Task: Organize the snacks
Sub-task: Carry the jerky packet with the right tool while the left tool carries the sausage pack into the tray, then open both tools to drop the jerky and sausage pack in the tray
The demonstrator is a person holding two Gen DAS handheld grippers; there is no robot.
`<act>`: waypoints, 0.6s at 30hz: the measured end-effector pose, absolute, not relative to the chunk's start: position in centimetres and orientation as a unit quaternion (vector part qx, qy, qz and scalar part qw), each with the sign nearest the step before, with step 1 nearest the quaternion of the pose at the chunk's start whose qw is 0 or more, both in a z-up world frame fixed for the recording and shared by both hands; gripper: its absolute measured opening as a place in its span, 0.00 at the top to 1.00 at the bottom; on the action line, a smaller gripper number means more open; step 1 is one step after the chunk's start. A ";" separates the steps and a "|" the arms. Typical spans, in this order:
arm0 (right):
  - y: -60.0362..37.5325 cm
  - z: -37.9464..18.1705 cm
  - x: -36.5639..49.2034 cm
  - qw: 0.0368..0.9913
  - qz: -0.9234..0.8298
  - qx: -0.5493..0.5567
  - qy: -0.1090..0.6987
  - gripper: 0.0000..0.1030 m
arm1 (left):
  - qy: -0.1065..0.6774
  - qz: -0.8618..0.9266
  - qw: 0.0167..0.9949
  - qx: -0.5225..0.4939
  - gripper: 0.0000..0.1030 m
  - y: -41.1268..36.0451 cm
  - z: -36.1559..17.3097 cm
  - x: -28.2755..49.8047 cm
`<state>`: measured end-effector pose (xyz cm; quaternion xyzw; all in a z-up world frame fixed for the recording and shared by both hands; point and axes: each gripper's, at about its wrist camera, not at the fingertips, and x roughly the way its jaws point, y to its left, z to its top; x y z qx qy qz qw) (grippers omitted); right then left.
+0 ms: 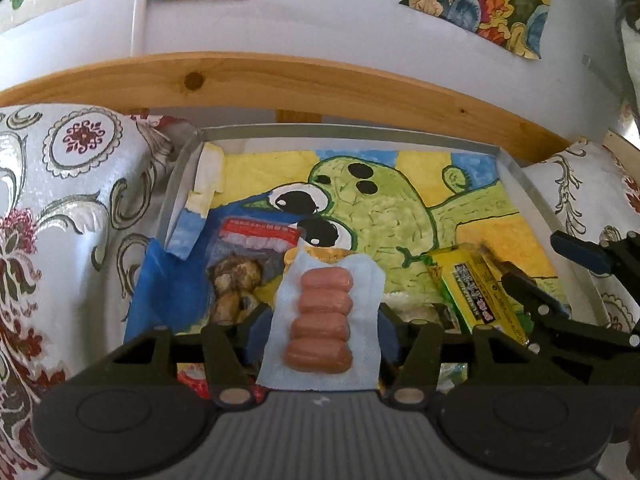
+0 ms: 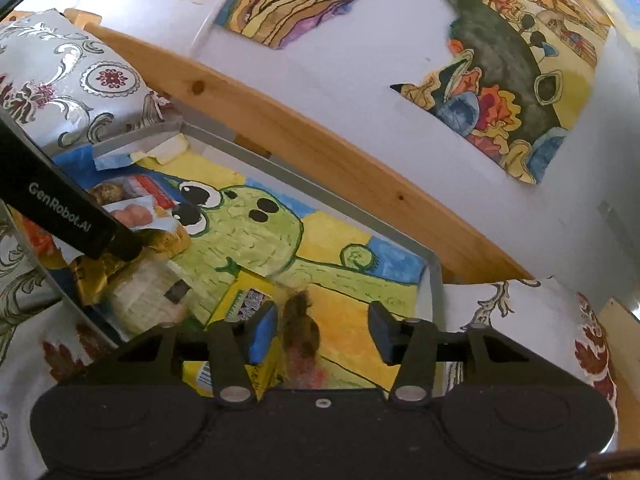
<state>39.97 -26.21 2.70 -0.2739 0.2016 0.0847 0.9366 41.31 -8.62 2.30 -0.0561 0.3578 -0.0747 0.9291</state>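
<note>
The one text that reads clearly is "GenRobot.AI", in pale letters along the black bar of the left gripper, seen in the right wrist view just left of the frog drawing. Below the frog's arm, the yellow-green snack box carries a black-and-white label with dense print and characters too small and blurred to read. The same box shows a barcode near its lower corner, its digits illegible. Left of the frog's eyes, a packet with a red strip bears white print, also unreadable.
</note>
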 end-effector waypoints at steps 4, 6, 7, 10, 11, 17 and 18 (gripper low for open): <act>-26.5 3.1 39.6 0.943 0.073 -0.262 0.194 0.31 | 0.355 -0.072 0.930 -0.063 0.25 -8.5 2.5 41.2; -26.8 3.5 39.3 0.948 0.064 -0.250 0.188 0.22 | 0.345 -0.066 0.934 -0.067 0.16 -8.5 2.9 40.9; -26.9 3.7 39.1 0.950 0.060 -0.245 0.184 0.20 | 0.342 -0.065 0.935 -0.069 0.15 -8.4 3.1 40.7; -27.5 4.3 38.3 0.958 0.042 -0.224 0.174 0.11 | 0.331 -0.063 0.938 -0.078 0.08 -8.1 3.7 40.1; -27.6 4.6 37.9 0.961 0.036 -0.215 0.169 0.08 | 0.323 -0.057 0.941 -0.084 0.04 -7.9 4.0 39.8; -28.3 6.7 35.3 0.973 0.022 -0.173 0.150 0.01 | 0.280 -0.038 0.954 -0.102 0.01 -6.7 5.3 37.5; -28.3 7.0 34.7 0.975 0.023 -0.166 0.149 0.01 | 0.274 -0.036 0.955 -0.104 0.01 -6.5 5.5 37.0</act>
